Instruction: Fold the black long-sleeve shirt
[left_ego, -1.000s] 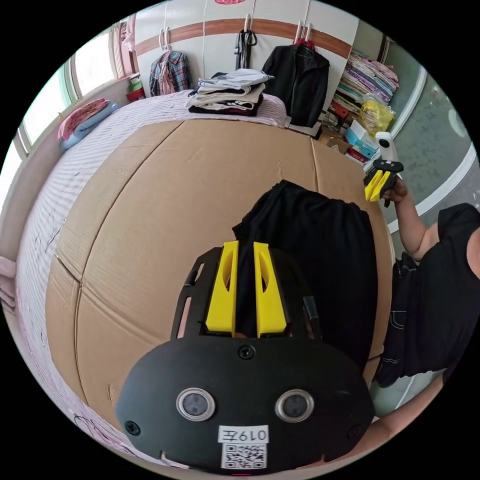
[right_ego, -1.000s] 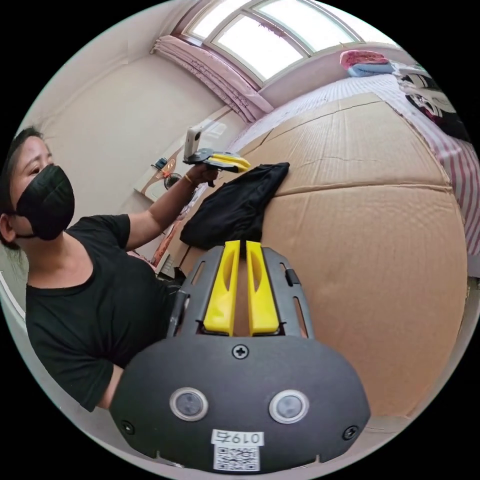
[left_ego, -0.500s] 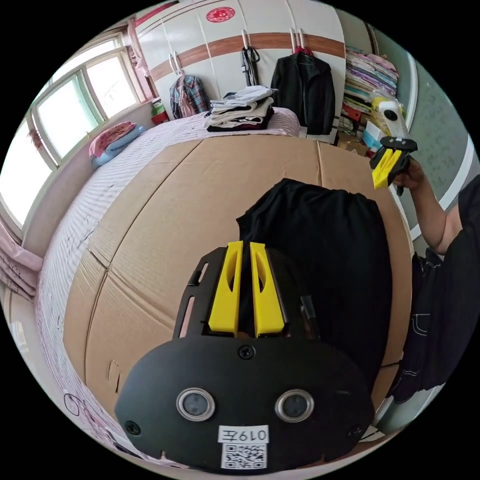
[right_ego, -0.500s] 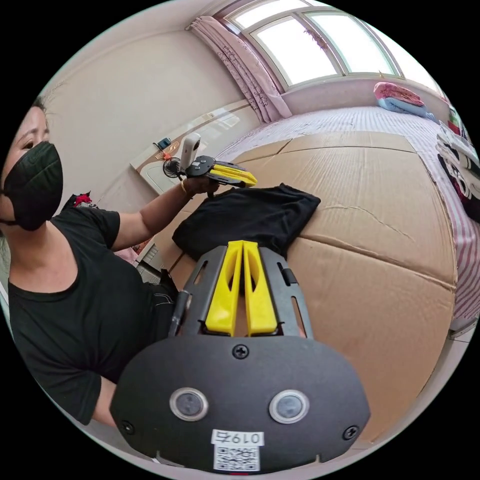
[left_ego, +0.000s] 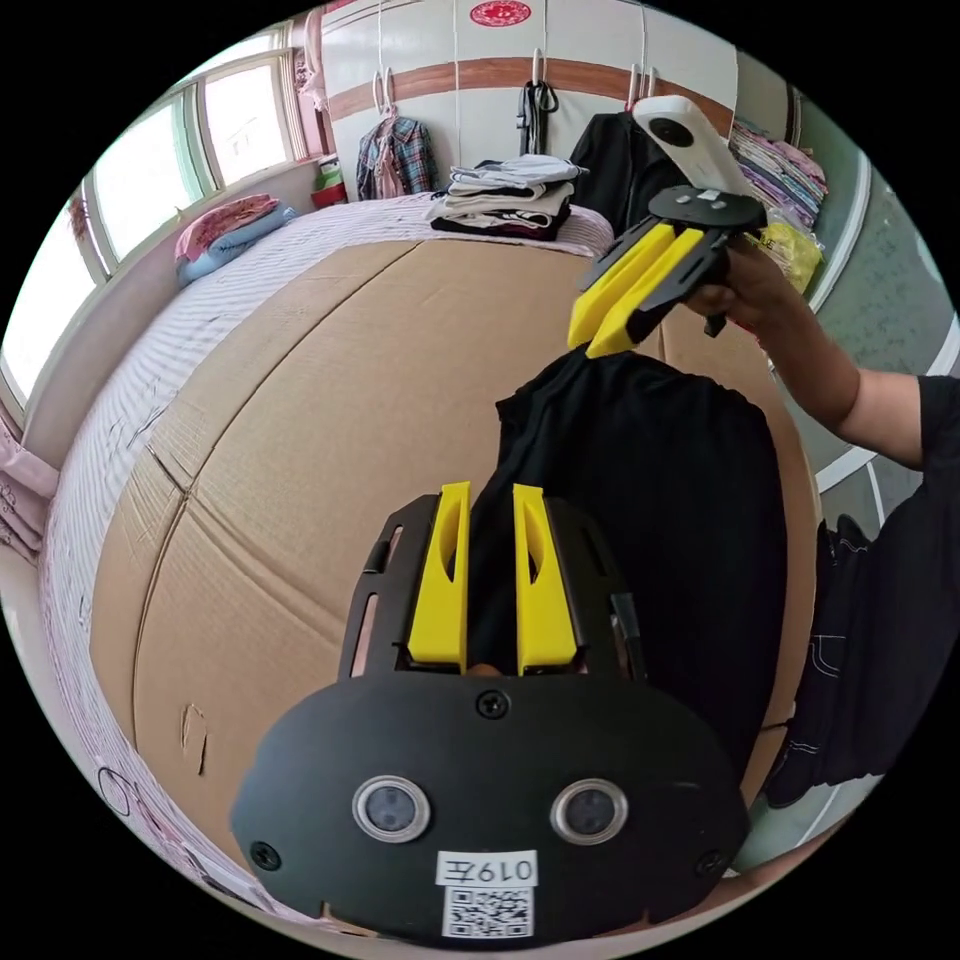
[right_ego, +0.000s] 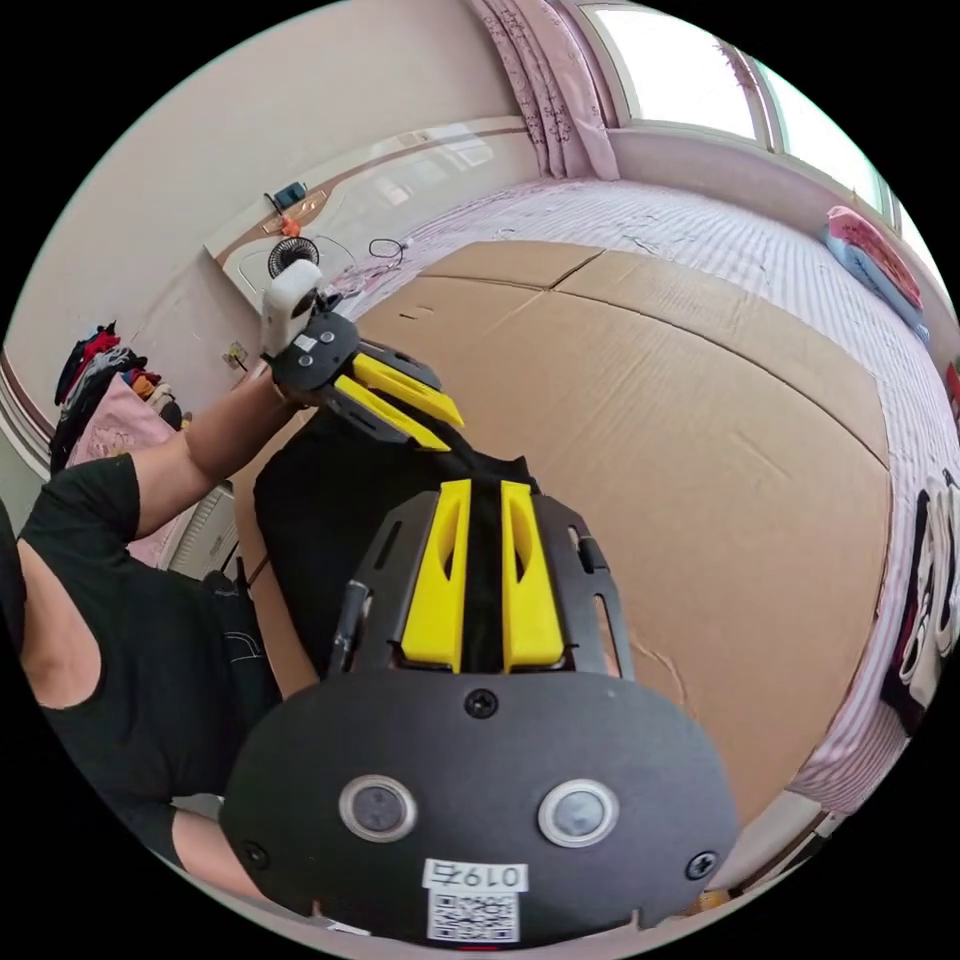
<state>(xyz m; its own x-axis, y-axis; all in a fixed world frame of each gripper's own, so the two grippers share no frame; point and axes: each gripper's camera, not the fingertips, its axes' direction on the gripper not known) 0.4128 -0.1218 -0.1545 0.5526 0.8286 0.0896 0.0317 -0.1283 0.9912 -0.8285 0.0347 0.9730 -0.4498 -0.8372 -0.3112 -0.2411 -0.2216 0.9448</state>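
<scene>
The black shirt (left_ego: 680, 520) lies folded into a compact block on the cardboard sheet (left_ego: 330, 400), near the edge where the person stands. My left gripper (left_ego: 490, 490) hangs over the shirt's near corner, its jaws a little apart with black cloth showing in the gap. My right gripper (left_ego: 588, 342) points down at the far corner of the same edge, tips just above the cloth. In the right gripper view the right gripper (right_ego: 485, 487) also has black cloth in its gap. There the left gripper (right_ego: 450, 432) sits just beyond, over the shirt (right_ego: 300, 510).
The cardboard (right_ego: 700, 420) covers a bed with a striped sheet (left_ego: 150, 360). A stack of folded clothes (left_ego: 505, 195) lies at the far end, with garments hanging on the wall behind it. The person (left_ego: 880, 600) stands against the bed's side.
The right gripper has swung in from beside the bed to the shirt's far corner. Both pairs of jaws stand wider apart than half a second ago.
</scene>
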